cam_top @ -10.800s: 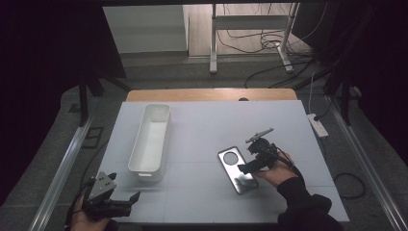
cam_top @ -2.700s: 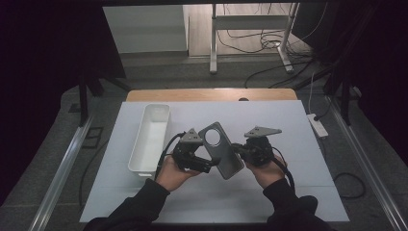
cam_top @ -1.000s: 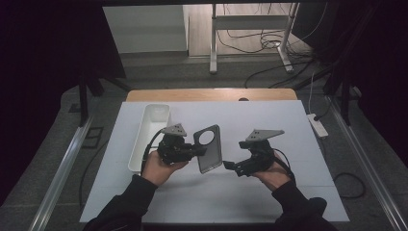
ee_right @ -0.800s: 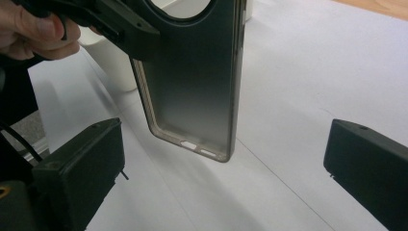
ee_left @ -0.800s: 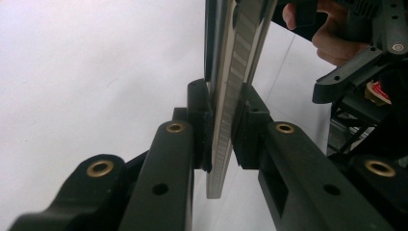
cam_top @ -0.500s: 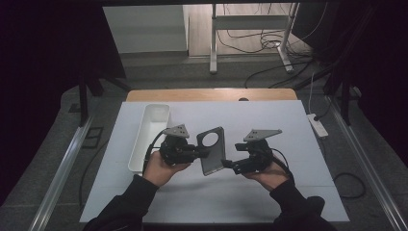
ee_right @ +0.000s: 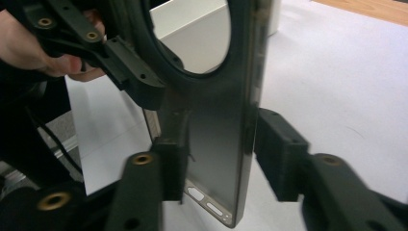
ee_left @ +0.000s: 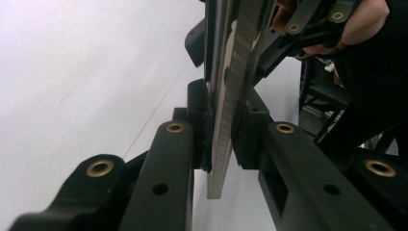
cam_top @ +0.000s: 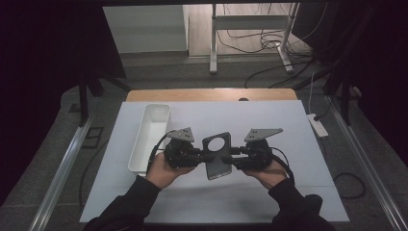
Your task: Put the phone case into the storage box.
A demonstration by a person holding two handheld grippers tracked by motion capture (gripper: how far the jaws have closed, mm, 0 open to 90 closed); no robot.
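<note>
At the left of the tabletop [cam_top: 288,192] sits one white tray [cam_top: 150,137], long and narrow, with nothing visible in it. Just right of it the left gripper [cam_top: 195,155] holds one dark phone case [cam_top: 217,155] lifted above the tabletop; in the left gripper view its fingers [ee_left: 199,120] are closed almost fully onto the thin edge of the case [ee_left: 231,110], pressing from both sides. Further right, the right gripper [cam_top: 236,157] meets the case from the opposite side; in the right gripper view its fingers [ee_right: 276,144] stand either side of the case [ee_right: 216,144], the left one touching it, the right one apparently with a sliver of gap, so it looks about to let go or only just closing. This seems to be a hand-over between the two grippers, one on each side. The next move likely calls for one gripper to keep a firm pinch while the other opens and draws back, then carrying the case toward the tray.
</note>
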